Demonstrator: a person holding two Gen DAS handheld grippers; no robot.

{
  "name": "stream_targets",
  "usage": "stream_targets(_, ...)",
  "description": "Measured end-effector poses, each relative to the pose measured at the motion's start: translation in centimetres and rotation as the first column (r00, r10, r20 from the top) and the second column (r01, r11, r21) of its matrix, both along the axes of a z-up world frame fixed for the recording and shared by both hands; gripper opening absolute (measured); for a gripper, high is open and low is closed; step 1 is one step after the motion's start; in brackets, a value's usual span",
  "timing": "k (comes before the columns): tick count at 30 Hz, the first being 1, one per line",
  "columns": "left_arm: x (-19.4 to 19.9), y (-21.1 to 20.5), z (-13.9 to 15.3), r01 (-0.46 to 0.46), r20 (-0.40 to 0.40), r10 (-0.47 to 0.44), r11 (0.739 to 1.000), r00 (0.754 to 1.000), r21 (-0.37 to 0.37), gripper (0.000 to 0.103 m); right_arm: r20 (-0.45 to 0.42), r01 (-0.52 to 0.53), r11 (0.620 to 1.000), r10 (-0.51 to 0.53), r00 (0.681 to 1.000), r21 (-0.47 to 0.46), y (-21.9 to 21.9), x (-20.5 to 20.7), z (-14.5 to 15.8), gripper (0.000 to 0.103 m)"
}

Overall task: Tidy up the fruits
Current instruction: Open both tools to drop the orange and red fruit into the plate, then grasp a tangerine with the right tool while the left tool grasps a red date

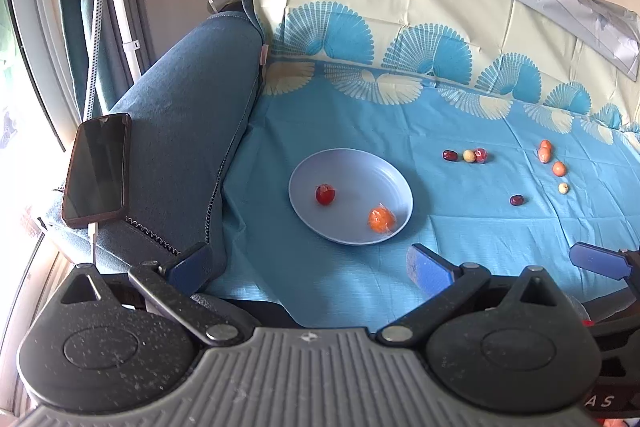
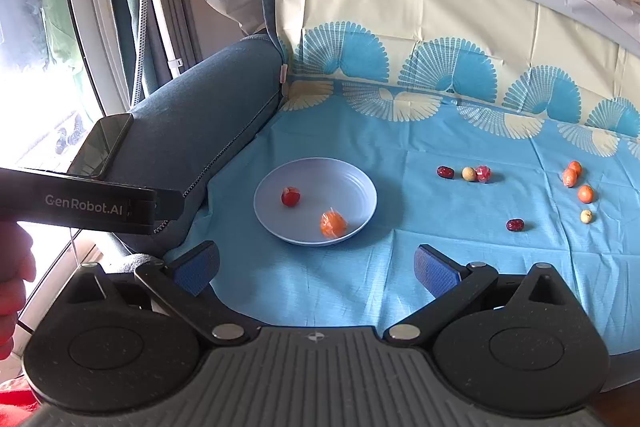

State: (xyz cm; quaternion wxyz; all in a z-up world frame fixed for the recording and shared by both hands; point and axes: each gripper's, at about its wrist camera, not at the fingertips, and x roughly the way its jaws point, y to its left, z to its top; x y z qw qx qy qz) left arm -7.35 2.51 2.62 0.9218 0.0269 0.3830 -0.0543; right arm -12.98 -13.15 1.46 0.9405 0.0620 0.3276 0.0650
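A pale blue plate (image 1: 360,171) (image 2: 340,183) lies on the blue cloth and holds a red fruit (image 1: 325,194) (image 2: 291,196) and a wrapped orange fruit (image 1: 381,219) (image 2: 333,223). To its right lie a dark red fruit (image 1: 449,155) (image 2: 445,172), a yellowish one (image 1: 469,155) (image 2: 468,173) and a wrapped red one (image 1: 481,155) (image 2: 483,173). Farther right are several orange fruits (image 1: 545,151) (image 2: 571,173), a small pale one (image 1: 563,188) (image 2: 585,216) and another dark red one (image 1: 516,200) (image 2: 515,225). My left gripper (image 1: 310,265) is open and empty, short of the plate. My right gripper (image 2: 316,269) is open and empty too.
A blue sofa armrest (image 1: 188,131) (image 2: 200,123) stands at the left with a black phone (image 1: 98,169) (image 2: 104,143) on it, cable attached. The patterned cloth (image 1: 400,27) climbs the backrest behind. A hand (image 2: 12,287) holds the left gripper's body (image 2: 88,203). One right-gripper finger (image 1: 600,259) shows at the right edge.
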Motion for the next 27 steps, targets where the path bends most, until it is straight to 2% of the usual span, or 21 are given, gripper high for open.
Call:
stream_targets(12,0.6,-0.2,-0.4,0.003,-0.019,-0.003,1.0,1.0,0.011,0.103,-0.018,0.004,1.0,-0.004,1.0,0.014,-0.1,0.6,-0.4,0.102)
stream_targets(19,2.0,-0.9,-0.7,0.008,-0.056,-0.008,1.0,0.998,0.005,0.103,-0.024,0.031,0.999,-0.03,0.999,0.04,-1.2,1.1,-0.8,0.102)
stream_targets(24,4.4,-2.9,0.0,0.032,-0.046,-0.031,1.0,0.998,0.001,0.103,-0.014,0.106,0.993,-0.105,0.994,0.043,-4.2,2.0,-1.1,0.102)
stream_targets(27,7.1,-5.4,0.2,0.062,-0.05,-0.062,0.998,0.997,-0.001,0.103,-0.001,0.2,0.979,-0.2,0.98,0.038,-7.7,2.9,-1.1,0.102)
